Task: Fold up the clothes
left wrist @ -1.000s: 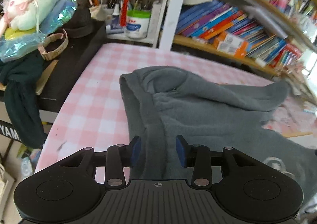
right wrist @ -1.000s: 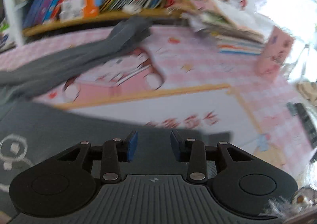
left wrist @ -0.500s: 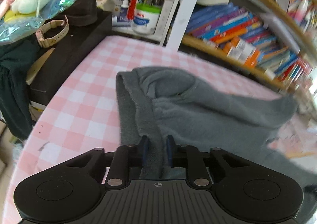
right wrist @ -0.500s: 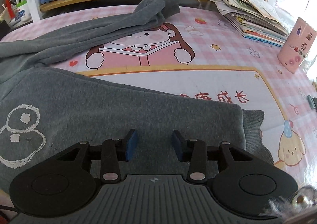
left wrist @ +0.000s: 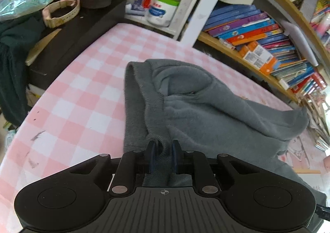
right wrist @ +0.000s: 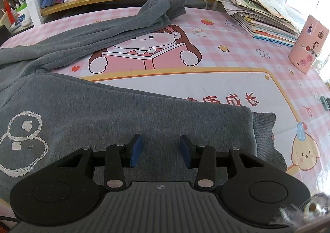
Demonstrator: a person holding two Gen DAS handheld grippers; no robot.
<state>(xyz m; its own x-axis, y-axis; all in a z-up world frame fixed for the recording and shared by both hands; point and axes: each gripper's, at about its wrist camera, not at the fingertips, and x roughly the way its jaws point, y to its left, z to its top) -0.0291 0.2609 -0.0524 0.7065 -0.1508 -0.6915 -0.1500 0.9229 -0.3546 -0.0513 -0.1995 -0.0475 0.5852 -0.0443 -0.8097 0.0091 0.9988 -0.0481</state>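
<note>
On checked table | left gripper clamps grey sweatshirt hem | right gripper released above it

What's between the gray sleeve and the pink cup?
In the right wrist view, the stretch between the sleeve and the cup holds bare pink tablecloth and a stack of books.

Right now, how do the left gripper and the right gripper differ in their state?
The left gripper has its fingers closed on a bunch of the grey sweatshirt; the right gripper has its fingers apart with nothing between them. The left one is at the ribbed hem; the right one is over the flat fabric near the white print. Both have blue pads.
</note>
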